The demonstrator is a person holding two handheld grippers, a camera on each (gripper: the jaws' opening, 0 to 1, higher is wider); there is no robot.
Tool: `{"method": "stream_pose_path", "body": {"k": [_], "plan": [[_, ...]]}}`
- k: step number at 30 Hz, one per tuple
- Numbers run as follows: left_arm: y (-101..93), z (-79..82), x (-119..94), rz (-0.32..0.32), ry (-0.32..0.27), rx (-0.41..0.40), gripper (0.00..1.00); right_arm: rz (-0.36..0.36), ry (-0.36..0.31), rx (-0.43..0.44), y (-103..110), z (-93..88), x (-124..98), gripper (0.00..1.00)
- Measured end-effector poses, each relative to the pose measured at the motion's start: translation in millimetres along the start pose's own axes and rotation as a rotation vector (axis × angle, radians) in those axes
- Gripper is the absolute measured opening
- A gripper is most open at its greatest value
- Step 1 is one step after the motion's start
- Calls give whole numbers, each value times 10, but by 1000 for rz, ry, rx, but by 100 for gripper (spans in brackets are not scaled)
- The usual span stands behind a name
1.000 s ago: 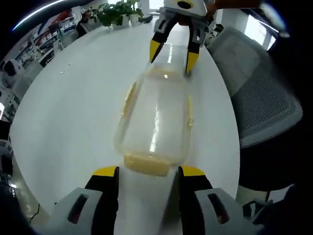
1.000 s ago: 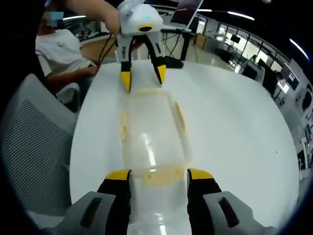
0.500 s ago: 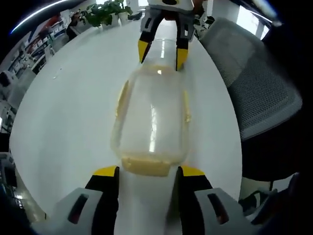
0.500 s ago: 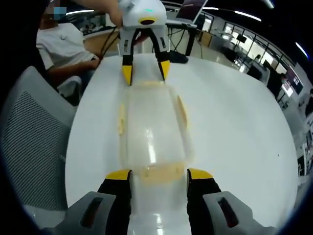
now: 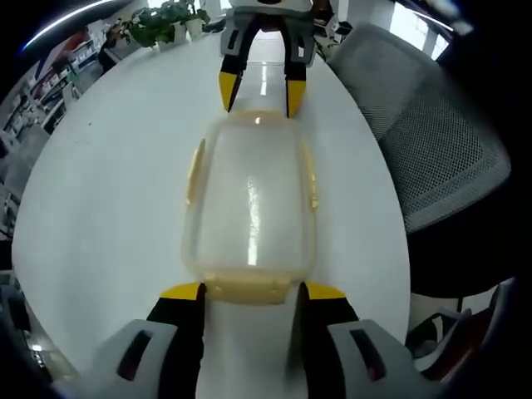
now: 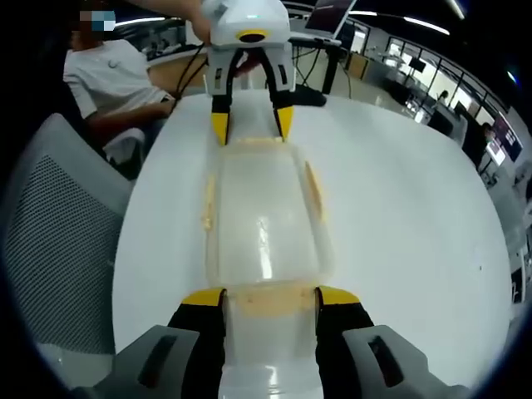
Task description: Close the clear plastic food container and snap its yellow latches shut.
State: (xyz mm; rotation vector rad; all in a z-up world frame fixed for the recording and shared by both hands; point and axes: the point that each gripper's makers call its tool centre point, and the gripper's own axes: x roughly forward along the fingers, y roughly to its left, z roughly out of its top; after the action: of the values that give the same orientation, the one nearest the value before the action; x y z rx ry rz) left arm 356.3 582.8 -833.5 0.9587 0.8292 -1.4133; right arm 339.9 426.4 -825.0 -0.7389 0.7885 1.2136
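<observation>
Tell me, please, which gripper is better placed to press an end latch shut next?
Either: the left gripper and the right gripper each have open jaws straddling a yellow end latch of the container.

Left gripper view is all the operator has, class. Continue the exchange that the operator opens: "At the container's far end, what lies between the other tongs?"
Observer: In the right gripper view, a yellow end latch lies between the tips of the open right tongs, at the end of the clear container.
Operator: What is behind my own tongs?
Observer: A person in a white shirt sits beyond the left tongs, beside the table.
Operator: Anything else back there?
Observer: A laptop is raised on a stand at that end of the table.
</observation>
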Motion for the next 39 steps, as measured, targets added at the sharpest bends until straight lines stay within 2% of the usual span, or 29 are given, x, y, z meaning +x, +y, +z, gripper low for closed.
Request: {"method": "stream_pose_path", "body": {"k": [4, 9, 11, 16, 19, 29, 39], "plan": [[-19, -39, 18, -9, 23, 17, 43, 12, 13, 0, 3, -15, -3, 42], [-23, -23, 18, -20, 19, 8, 40, 35, 25, -13, 20, -11, 0, 42], [-33, -6, 27, -26, 21, 16, 39, 62, 55, -18, 57, -52, -15, 42], [-34, 12, 30, -27, 29, 33, 39, 73, 94, -77, 76, -120, -17, 42], [-35, 18, 39, -26, 26, 33, 39, 69, 79, -62, 59, -66, 13, 41], [-30, 17, 38, -30, 15, 11, 39, 81, 113, -45, 52, -64, 26, 38], [-32, 17, 44, -32, 25, 4, 39, 84, 119, -39, 48, -78, 28, 38]]}}
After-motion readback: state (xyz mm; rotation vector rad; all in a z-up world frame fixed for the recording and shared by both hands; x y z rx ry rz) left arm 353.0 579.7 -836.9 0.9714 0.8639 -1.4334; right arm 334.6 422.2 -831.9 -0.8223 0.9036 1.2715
